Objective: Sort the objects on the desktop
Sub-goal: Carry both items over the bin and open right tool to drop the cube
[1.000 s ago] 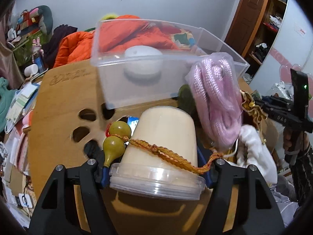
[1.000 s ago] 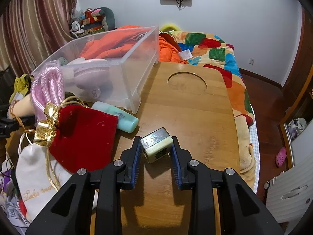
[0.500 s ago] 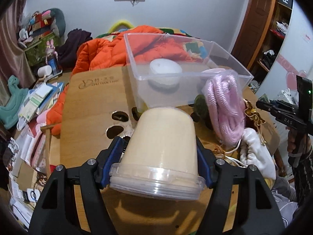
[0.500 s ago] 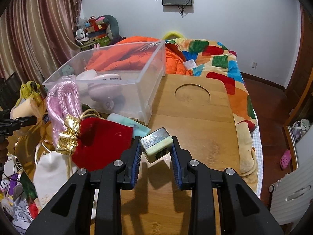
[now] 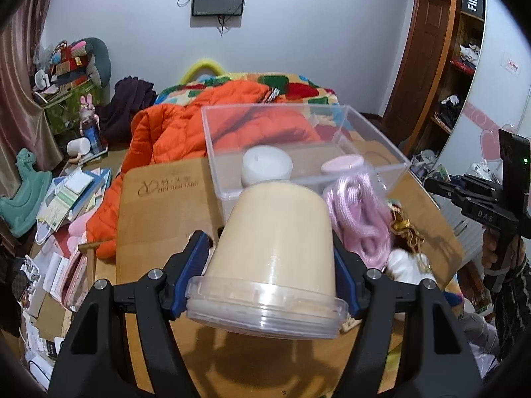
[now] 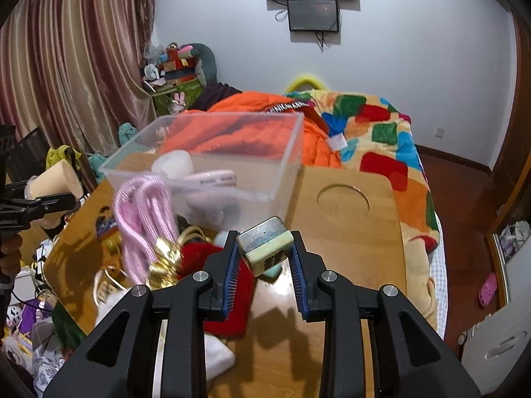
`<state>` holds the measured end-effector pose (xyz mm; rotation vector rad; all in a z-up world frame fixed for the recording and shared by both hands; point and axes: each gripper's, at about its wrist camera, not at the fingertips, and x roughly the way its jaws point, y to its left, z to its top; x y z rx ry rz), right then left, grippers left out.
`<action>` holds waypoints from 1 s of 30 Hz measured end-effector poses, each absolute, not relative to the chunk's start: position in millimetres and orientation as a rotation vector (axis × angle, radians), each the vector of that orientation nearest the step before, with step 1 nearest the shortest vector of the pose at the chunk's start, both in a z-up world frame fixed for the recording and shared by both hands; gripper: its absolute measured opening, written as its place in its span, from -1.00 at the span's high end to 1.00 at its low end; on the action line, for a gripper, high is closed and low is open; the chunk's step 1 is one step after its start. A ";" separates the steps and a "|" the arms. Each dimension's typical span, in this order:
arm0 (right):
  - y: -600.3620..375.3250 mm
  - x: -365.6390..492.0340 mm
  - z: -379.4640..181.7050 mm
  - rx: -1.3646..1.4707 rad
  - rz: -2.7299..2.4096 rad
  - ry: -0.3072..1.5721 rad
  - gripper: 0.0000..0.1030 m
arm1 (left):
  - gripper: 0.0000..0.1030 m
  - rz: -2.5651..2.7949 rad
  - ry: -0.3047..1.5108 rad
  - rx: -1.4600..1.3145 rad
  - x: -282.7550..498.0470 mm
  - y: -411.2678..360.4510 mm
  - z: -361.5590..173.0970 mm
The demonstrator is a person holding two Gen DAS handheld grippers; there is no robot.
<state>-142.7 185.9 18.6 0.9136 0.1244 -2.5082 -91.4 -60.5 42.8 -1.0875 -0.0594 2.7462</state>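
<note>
1. Left tool (image 5: 270, 258): two matte black angular arms; blue ribbed pads (image 5: 194, 262) on the inner faces; round silver screws on the upper surfaces.
2. Right tool (image 6: 264, 253): same black build; blue ribbed pads (image 6: 231, 267); four silver screws across the arms.
3. Right tool seen from the left view (image 5: 478, 199): black body, white letters "DAS", upright black block with a small green light.
4. Right hand (image 5: 491, 252): bare skin, dark patterned sleeve below it.
5. Left hand (image 6: 10, 258): bare skin, on a black handle.
</note>
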 end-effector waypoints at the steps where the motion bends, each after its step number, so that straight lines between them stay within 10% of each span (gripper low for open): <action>1: 184.5 -142.9 20.6 0.904 -2.508 0.125 0.50 | -0.34 2.751 -0.059 -1.080 -93.3 -59.5 44.4; 30: 126.1 -196.4 47.9 0.778 -2.435 0.085 0.50 | -0.34 2.742 -0.100 -0.980 -184.9 -29.8 67.5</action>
